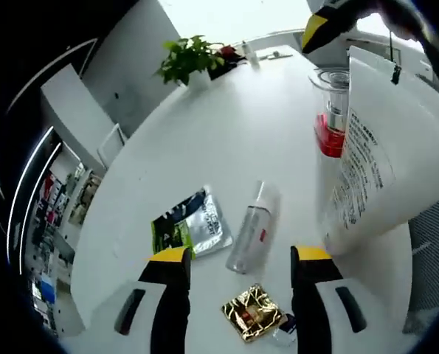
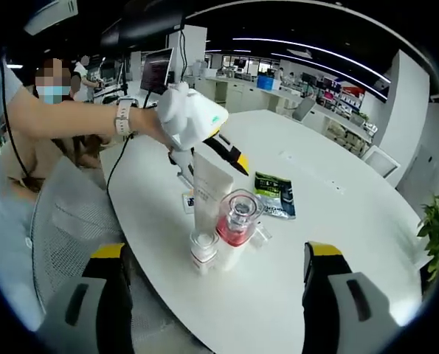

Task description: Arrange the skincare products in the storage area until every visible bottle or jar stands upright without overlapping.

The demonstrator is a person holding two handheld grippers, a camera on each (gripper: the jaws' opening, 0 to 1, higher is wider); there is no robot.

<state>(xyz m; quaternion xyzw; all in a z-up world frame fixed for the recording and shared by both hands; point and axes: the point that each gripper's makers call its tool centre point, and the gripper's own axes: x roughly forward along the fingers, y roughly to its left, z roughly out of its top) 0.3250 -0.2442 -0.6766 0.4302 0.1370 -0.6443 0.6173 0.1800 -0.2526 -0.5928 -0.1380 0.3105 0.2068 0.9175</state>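
Note:
A tall white tube [image 2: 210, 188] stands upright on the round white table [image 2: 330, 221], with a red bottle with a clear cap [image 2: 237, 220] and a small white jar [image 2: 204, 248] close beside it. In the left gripper view the tube [image 1: 381, 162] looms at the right, the red bottle [image 1: 331, 118] behind it. A clear bottle [image 1: 254, 227] lies flat on the table, beside a green-and-silver sachet [image 1: 189, 225] and a gold sachet [image 1: 253, 313]. My left gripper [image 1: 240, 254] hovers open above the lying bottle, holding nothing. My right gripper [image 2: 215, 251] is open and empty, back from the standing group.
A potted plant [image 1: 189, 59] sits at the table's far edge. A person's hand holds the left gripper [image 2: 197, 118] above the tube. The green sachet [image 2: 274, 193] lies behind the red bottle. A mesh chair [image 2: 64, 221] stands near the table edge. Office desks lie beyond.

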